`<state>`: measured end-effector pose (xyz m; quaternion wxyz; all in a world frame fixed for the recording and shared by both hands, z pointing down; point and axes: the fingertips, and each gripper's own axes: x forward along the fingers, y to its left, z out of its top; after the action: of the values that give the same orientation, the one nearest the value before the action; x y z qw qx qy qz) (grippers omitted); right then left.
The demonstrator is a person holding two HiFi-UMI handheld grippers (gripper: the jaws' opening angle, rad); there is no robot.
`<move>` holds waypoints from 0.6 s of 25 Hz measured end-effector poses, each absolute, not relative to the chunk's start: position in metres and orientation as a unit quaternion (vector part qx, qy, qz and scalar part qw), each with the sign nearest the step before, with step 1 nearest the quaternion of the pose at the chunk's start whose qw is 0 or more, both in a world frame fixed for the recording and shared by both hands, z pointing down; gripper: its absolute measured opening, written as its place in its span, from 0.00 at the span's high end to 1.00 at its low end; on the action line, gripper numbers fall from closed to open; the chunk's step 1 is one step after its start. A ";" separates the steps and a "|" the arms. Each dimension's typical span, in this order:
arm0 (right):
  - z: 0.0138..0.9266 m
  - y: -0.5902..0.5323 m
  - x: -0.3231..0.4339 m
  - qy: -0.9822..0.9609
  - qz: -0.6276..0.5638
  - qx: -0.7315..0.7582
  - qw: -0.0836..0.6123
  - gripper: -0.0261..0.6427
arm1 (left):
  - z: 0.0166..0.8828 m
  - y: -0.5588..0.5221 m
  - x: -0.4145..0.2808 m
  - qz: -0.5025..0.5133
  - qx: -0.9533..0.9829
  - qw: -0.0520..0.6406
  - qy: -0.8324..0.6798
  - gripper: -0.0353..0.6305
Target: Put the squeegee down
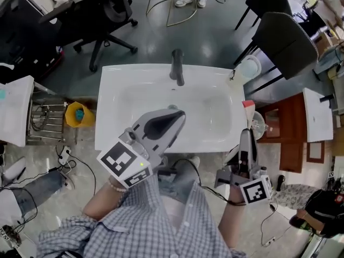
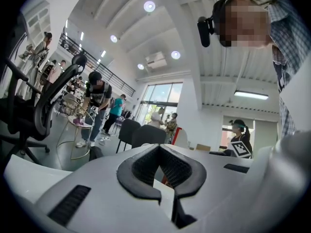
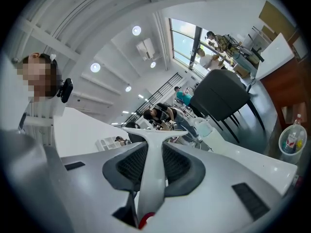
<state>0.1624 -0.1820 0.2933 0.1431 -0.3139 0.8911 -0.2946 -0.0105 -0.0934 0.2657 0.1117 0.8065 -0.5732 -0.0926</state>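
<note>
Right claw (image 3: 155,148): mine, clamped on the white squeegee (image 3: 149,191) by its handle, blade end forward, held off the washbasin's (image 1: 121,87) right edge
Left claw (image 2: 158,149): closed, empty
Handling: probably light, stiff, smooth plastic, so I'd grip mid-handle

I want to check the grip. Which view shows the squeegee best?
The right gripper view: the white squeegee stands clamped between the pads of the right hand-held gripper, its T-shaped head beyond them. The head view lets me make out only that gripper from above; the left gripper view shows no squeegee.
</note>
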 end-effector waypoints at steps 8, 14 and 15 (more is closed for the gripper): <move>0.298 -0.205 0.139 0.905 -0.293 -0.286 0.114 0.82 | 0.269 -0.102 -0.029 -0.098 0.784 0.116 -0.601 0.94; 0.304 -0.226 0.126 0.916 -0.289 -0.262 0.091 0.82 | 0.272 -0.112 -0.033 -0.099 0.769 0.117 -0.620 0.94; 0.306 -0.230 0.124 0.917 -0.290 -0.258 0.086 0.82 | 0.272 -0.114 -0.035 -0.100 0.766 0.118 -0.624 0.94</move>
<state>0.1242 -0.2301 0.3061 0.0857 -0.2584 0.9174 -0.2901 -0.0346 -0.1143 0.2721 0.1180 0.7657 -0.6244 -0.0997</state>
